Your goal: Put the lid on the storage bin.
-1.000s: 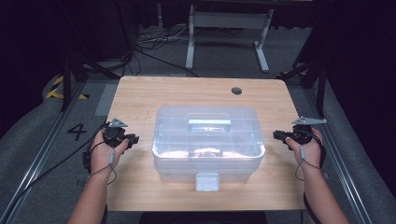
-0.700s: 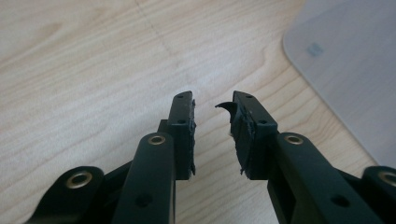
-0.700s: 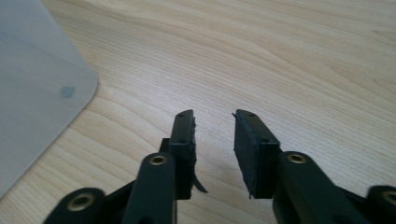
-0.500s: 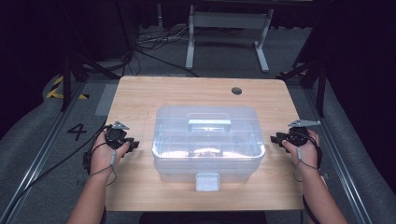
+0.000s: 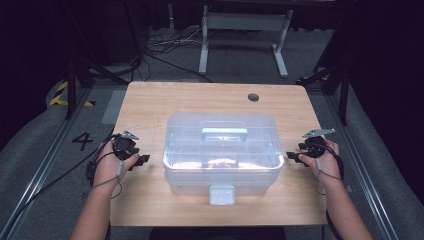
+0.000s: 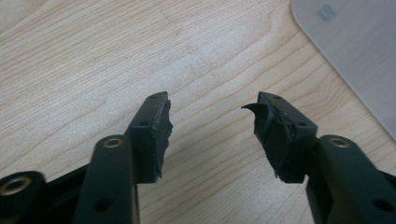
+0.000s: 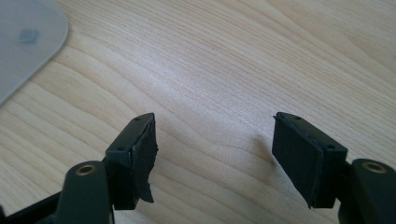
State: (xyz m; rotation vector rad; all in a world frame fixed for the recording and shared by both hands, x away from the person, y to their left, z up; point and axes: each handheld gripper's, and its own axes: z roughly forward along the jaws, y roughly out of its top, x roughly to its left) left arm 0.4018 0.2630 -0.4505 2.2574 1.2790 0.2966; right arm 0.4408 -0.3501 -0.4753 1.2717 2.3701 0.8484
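Left gripper (image 5: pixel 145 160): jaws just opening, nothing between them, over bare wood.
Right gripper (image 5: pixel 290 156): jaws just opening wide, empty.
Clear lidded storage box (image 5: pixel 222 152): mid-table, between both grippers, touching neither.
Wooden table (image 5: pixel 150 105): beneath everything.

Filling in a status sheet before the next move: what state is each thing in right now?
Clear plastic box: lid on, front latch down, handle flat, untouched.
Left gripper: jaws have just been opening, nothing between them.
Right gripper: jaws have just been opening, nothing between them.
Table: holds the box.
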